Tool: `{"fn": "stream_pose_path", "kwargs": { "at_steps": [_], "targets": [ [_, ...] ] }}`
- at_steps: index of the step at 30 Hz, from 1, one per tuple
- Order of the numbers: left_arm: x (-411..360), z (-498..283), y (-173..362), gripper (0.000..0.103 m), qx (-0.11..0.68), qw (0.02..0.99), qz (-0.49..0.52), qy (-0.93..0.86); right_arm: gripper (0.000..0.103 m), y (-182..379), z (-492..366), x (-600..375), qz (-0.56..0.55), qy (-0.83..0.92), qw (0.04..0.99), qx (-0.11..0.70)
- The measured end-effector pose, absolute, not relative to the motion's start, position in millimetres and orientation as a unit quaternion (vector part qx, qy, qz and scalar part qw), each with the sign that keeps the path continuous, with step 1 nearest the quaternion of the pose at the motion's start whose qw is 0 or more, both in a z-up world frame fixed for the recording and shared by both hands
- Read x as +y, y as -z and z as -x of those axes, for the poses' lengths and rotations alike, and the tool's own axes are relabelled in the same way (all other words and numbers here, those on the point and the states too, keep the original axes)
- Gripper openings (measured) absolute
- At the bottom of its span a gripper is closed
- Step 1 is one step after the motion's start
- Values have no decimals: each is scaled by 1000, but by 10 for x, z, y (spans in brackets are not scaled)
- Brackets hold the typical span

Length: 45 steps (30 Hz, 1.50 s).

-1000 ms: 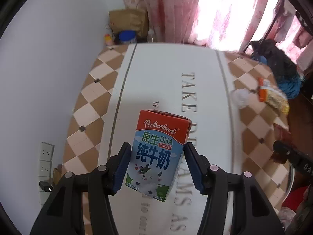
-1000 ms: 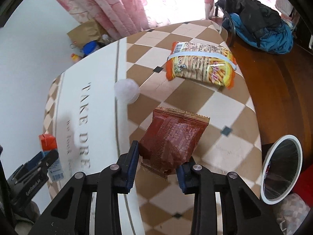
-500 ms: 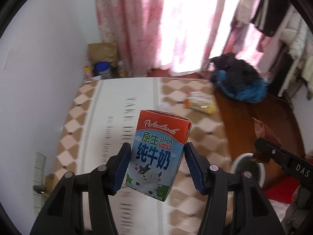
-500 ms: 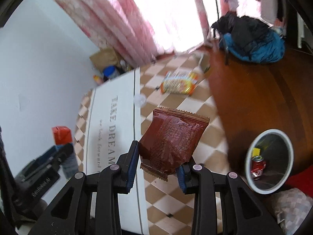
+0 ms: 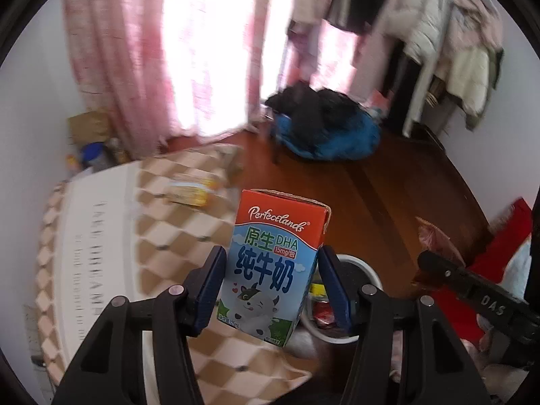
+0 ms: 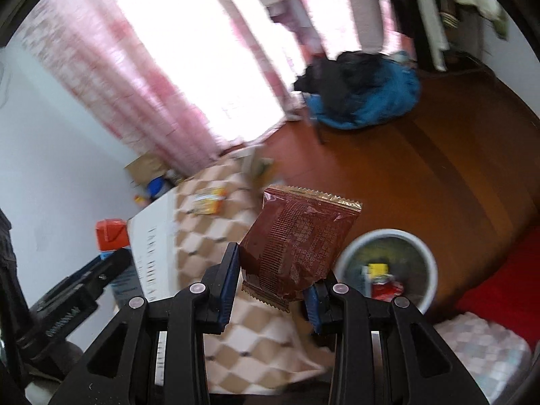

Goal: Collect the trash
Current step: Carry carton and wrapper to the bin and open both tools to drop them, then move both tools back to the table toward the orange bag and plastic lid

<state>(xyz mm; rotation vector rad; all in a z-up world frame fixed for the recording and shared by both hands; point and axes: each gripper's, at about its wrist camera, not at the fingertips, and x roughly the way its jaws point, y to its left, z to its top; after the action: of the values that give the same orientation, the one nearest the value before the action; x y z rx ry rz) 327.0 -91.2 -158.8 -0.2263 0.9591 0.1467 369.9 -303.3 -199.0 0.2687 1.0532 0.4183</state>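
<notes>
Fingers (image 6: 225, 271) carried wrapper (image 6: 297, 248) binward, seemingly.

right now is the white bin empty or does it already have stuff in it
Not empty. In the right wrist view the white bin on the floor already holds a red can and something yellow.

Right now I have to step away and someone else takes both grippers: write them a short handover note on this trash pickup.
Left gripper: shut on the red-and-blue milk carton, held upright.
Right gripper: shut on the brown foil snack wrapper.
White round trash bin stands on the wooden floor beside the checkered tablecloth; it already holds a red can and a yellow scrap.
Left to do: drop both items into the bin, then fetch the orange-yellow snack packet lying on the cloth.
</notes>
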Motion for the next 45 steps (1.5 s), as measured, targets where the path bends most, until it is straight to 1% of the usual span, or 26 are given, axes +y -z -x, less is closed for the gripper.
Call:
{"fn": "stream_pose_path", "kwargs": {
  "at_steps": [4,10,11,17,22,23,24,25,26,27,28,30,31,32,33,36,41,45],
  "targets": [
    [-1313,-3598,1955,53,495,860,121,-29,36,2327,-3853,-3584,-147,-161,829,515],
    [-1602,-4048,2756,53,569,796,205,28,36,3124,-4024,-4168,-176,-126,796,565],
    [-1628,-4133,2959,53,585,779,222,38,36,3281,-4061,-4240,-175,-120,791,574],
    [-1747,-4410,3623,54,639,724,256,44,36,4082,-4236,-4469,-183,-98,752,626],
    [-1818,-4523,3924,55,666,701,253,39,37,4682,-4392,-4485,-182,-88,727,656],
    [-1832,-4540,3980,58,671,698,247,38,37,4761,-4420,-4484,-182,-86,724,660],
    [-1847,-4546,3988,70,673,697,244,37,37,4836,-4441,-4484,-180,-85,722,663],
    [-1858,-4549,4012,87,676,697,238,35,38,4899,-4465,-4477,-177,-83,720,666],
    [-1858,-4541,4015,94,676,698,235,34,41,4970,-4486,-4478,-175,-84,718,668],
    [-1871,-4531,4011,97,677,699,230,32,52,5014,-4504,-4473,-172,-82,718,669],
    [-1878,-4521,4011,97,678,700,222,28,59,5062,-4532,-4471,-171,-83,717,670],
    [-1897,-4499,3997,97,679,708,192,18,87,5110,-4556,-4462,-168,-81,715,674],
    [-1864,-4493,4010,97,679,711,181,15,92,5137,-4558,-4464,-164,-79,714,676],
    [-1876,-4466,3993,98,678,716,164,7,99,5157,-4564,-4467,-161,-78,713,678],
    [-1868,-4470,4003,98,678,717,159,4,102,5163,-4566,-4457,-156,-75,712,680],
    [-1864,-4423,3975,98,676,723,141,-9,103,5161,-4532,-4436,-132,-63,715,684],
    [-1927,-4388,3866,98,669,736,99,-21,103,5038,-4462,-4443,-75,-12,730,679],
    [-1962,-4326,3741,98,661,745,87,-23,103,4907,-4401,-4495,-66,3,735,675]
  ]
}}
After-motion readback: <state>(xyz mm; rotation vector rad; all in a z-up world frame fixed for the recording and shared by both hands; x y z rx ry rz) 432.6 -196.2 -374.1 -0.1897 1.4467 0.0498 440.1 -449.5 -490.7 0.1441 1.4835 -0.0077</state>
